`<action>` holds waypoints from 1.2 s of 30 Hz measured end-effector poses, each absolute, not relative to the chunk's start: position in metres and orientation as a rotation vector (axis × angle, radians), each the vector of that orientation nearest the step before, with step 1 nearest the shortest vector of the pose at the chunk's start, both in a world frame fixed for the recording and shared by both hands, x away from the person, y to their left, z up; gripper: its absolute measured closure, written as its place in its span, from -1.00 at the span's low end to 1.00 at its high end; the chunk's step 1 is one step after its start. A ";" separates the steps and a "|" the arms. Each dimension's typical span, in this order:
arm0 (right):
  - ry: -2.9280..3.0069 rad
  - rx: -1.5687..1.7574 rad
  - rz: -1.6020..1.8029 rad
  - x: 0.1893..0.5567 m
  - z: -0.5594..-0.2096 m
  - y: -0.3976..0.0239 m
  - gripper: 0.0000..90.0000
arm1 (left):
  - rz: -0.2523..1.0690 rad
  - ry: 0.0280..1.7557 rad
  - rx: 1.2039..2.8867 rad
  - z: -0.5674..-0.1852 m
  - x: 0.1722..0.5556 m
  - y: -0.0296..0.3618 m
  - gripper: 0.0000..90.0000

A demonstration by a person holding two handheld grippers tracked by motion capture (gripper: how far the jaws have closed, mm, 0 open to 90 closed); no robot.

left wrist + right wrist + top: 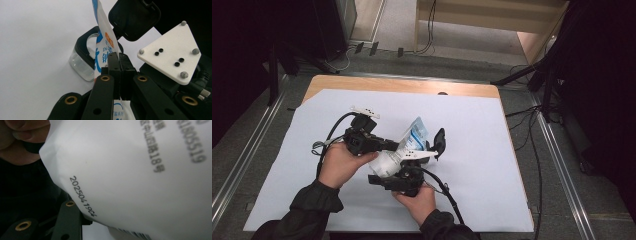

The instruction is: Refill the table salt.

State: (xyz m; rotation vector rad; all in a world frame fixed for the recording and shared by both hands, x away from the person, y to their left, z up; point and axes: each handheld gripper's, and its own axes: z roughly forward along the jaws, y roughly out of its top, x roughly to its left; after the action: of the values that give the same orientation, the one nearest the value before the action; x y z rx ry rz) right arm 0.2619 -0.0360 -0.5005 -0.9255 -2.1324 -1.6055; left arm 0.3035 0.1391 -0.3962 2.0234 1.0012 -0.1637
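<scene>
1. At the bottom of the high view, two dark sleeves come in; the right hand point(419, 200) sits lower centre and the left hand point(343, 164) left of centre.
2. The right gripper point(404, 176) lies just above the right hand, at the lower end of a white pouch point(399, 152). In the right gripper view the pouch's white back, printed with a date code, covers most of the frame, with one black jaw rising at the lower left. Whether its pads press on the pouch cannot be told.
3. The left gripper point(392, 146) points right from the left hand. In the left gripper view its jaws stand narrow, pinching the pouch's edge between the pads in mid frame.
4. Beyond those jaws, left of centre, a clear container point(81, 61) with a black rim stands on the white sheet point(472, 150), its black lid point(133, 18) open at the top of the frame.
5. The sheet covers a wooden table point(412, 86), bare along its far edge.
</scene>
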 end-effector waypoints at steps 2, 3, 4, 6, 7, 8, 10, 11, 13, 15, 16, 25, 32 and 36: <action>-2.137 -0.924 -1.604 0.262 -0.501 -0.036 0.24 | -0.163 1.000 2.025 -0.396 0.303 0.139 1.00; -2.136 -0.924 -1.603 0.262 -0.501 -0.036 0.24 | -0.163 0.997 2.024 -0.396 0.304 0.140 1.00; -2.135 -0.924 -1.605 0.261 -0.500 -0.036 0.24 | -0.162 0.997 2.023 -0.396 0.304 0.140 1.00; -2.135 -0.925 -1.607 0.261 -0.500 -0.036 0.24 | -0.161 0.994 2.024 -0.396 0.304 0.140 1.00; -2.135 -0.925 -1.606 0.262 -0.500 -0.036 0.24 | -0.160 0.995 2.023 -0.396 0.304 0.139 1.00; -2.136 -0.926 -1.607 0.262 -0.500 -0.036 0.24 | -0.156 0.998 2.023 -0.396 0.304 0.139 1.00; -2.135 -0.927 -1.608 0.262 -0.500 -0.036 0.23 | -0.156 1.000 2.021 -0.396 0.304 0.139 1.00; -2.136 -0.928 -1.610 0.262 -0.500 -0.036 0.23 | -0.157 0.998 2.020 -0.396 0.304 0.139 1.00; -2.145 -0.931 -1.608 0.261 -0.500 -0.036 0.22 | -0.157 1.001 2.018 -0.395 0.303 0.139 1.00; -2.172 -0.928 -1.607 0.260 -0.500 -0.035 0.20 | -0.154 1.006 2.020 -0.395 0.303 0.138 1.00; -2.178 -0.929 -1.603 0.260 -0.499 -0.034 0.19 | -0.155 1.004 2.021 -0.395 0.303 0.138 1.00; -2.232 -0.914 -1.601 0.258 -0.499 -0.033 0.13 | -0.157 1.009 2.018 -0.395 0.303 0.138 1.00; -2.233 -0.911 -1.599 0.258 -0.499 -0.033 0.20 | -0.160 1.008 2.018 -0.395 0.303 0.138 1.00; -2.197 -0.911 -1.604 0.258 -0.498 -0.034 0.21 | -0.154 1.011 2.014 -0.394 0.303 0.139 1.00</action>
State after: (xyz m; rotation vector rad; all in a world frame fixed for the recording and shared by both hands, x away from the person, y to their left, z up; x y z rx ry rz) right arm 0.2585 -0.0337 -0.4983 -0.9105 -2.1969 -1.6044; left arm 0.3028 0.1385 -0.3943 2.0139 1.0113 -0.1541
